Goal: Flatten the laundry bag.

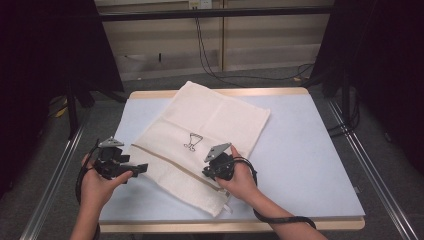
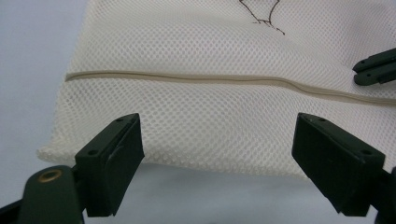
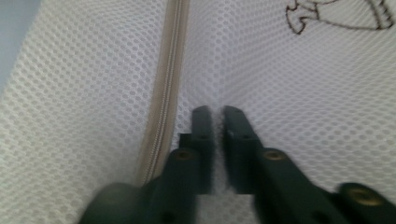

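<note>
A cream mesh bag (image 1: 215,117) lies askew on the pale blue table mat (image 1: 300,150), with a small brown drawing (image 1: 192,141) on it and a beige zipper (image 1: 170,162) along its near part. My left gripper (image 1: 141,168) hovers at the bag's left edge. Its jaws stand wide apart (image 2: 217,135) in front of the mesh (image 2: 210,107), below the zipper (image 2: 187,78), with nothing between them. My right gripper (image 1: 208,172) rests on the bag beside the zipper (image 3: 168,84). It is shut (image 3: 217,116) on a pinched fold of mesh (image 3: 303,93).
The mat covers a wooden table whose front edge (image 1: 230,226) is close to the person's forearms. Metal rails (image 1: 55,170) run along both sides. Black curtains and cables (image 1: 210,55) stand behind the table. Bare mat lies to the right of the bag.
</note>
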A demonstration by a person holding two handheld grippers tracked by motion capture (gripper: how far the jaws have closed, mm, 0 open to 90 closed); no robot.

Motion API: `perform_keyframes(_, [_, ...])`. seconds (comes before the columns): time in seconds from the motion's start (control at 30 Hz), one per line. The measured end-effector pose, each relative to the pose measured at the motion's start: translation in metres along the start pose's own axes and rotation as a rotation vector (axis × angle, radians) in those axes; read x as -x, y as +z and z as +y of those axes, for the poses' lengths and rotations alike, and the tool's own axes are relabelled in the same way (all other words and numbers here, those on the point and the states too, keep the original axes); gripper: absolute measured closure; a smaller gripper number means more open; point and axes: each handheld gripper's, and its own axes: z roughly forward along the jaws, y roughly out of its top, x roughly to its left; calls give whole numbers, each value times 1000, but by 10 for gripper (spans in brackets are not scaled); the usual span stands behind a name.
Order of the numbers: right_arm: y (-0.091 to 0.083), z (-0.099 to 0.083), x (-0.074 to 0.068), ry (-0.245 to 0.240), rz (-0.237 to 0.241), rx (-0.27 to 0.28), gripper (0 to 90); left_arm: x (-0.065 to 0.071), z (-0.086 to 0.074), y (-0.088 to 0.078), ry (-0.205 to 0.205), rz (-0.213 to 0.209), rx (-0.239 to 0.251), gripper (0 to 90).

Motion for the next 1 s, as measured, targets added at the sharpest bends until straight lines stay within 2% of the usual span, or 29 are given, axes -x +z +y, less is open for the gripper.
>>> perform_keyframes(0.03, [0, -1, 2, 1, -1, 7, 883, -1, 1, 1, 21, -7, -16, 164])
perform_keyframes(0.07, [0, -2, 4, 14, 13, 17, 900, 1, 0, 3, 7, -8, -8, 164])
perform_keyframes(0.1, [-1, -2, 4, 22, 12, 14, 900, 2, 0, 8, 27, -11, -13, 165])
perform_keyframes(0.13, [0, -2, 5, 17, 15, 20, 900, 3, 0, 11, 52, -12, -27, 170])
perform_keyframes(0.17, [-1, -2, 5, 15, 15, 21, 900, 5, 0, 16, 50, -20, -34, 179])
perform_keyframes(0.3, [-3, -3, 5, 10, 11, 18, 900, 7, 4, 28, 90, -26, -47, 213])
perform_keyframes(0.47, [-14, -10, 11, -6, 18, -7, 900, 14, 7, 36, 101, -53, -54, 237])
perform_keyframes(0.53, [-23, -17, 17, -4, 13, -6, 900, 16, 9, 37, 115, -66, -67, 245])
perform_keyframes(0.57, [-27, -21, 20, -6, 13, -12, 900, 18, 10, 39, 102, -67, -50, 246])
perform_keyframes(0.6, [-32, -26, 24, -11, 12, -12, 900, 19, 11, 40, 107, -74, -53, 252])
perform_keyframes(0.77, [-52, -46, 36, 31, -3, 2, 900, 22, 14, 46, 117, -93, -63, 300])
perform_keyframes(0.83, [-58, -52, 39, 21, -8, -1, 900, 23, 15, 49, 115, -97, -67, 310])
perform_keyframes(0.93, [-65, -58, 43, 45, -8, 9, 900, 26, 17, 56, 138, -130, -88, 380])
perform_keyframes(1.0, [-70, -62, 46, 65, -11, 23, 900, 30, 18, 62, 143, -172, -101, 430])
